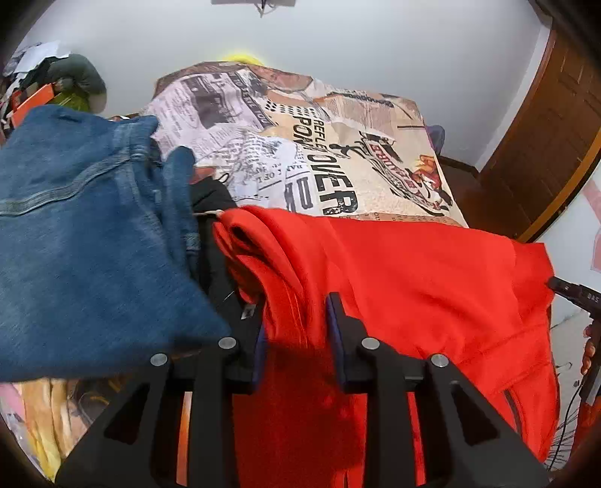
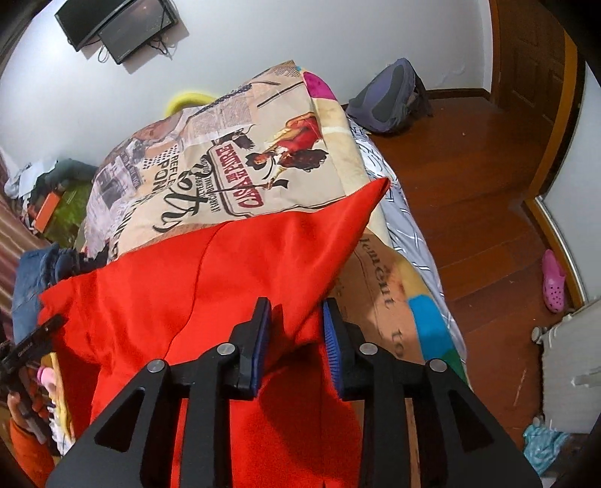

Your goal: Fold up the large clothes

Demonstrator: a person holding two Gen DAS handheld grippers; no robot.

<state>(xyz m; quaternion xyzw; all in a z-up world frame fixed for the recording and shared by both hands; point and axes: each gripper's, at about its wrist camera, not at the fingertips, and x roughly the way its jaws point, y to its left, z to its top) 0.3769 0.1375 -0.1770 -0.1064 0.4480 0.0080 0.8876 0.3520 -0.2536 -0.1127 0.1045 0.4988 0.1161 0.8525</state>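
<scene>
1. The red garment [image 1: 413, 270] is a plain, bright, smooth-looking cloth with soft folds bunched at its left end; it lies spread across the near part of the bed, draping over the near edge.
2. The left gripper [image 1: 296, 330] has its jaws parted with red cloth between them, the pads not pressing it (loose, as far as can be seen).
3. The right gripper [image 2: 296, 330] likewise stands parted over a fold of the garment's right edge, whose corner [image 2: 379, 187] points up over the bed.
4. Blue jeans [image 1: 82, 232] lie just left of the garment, with a black cloth [image 1: 214, 232] between them.
5. The bed carries a newspaper-print cover [image 2: 225, 165].
6. Around it: a white wall [image 1: 338, 48], a wooden floor [image 2: 469, 187], a grey backpack [image 2: 390, 97], a pink clog [image 2: 554, 281] and wall-mounted screens [image 2: 116, 26].
</scene>
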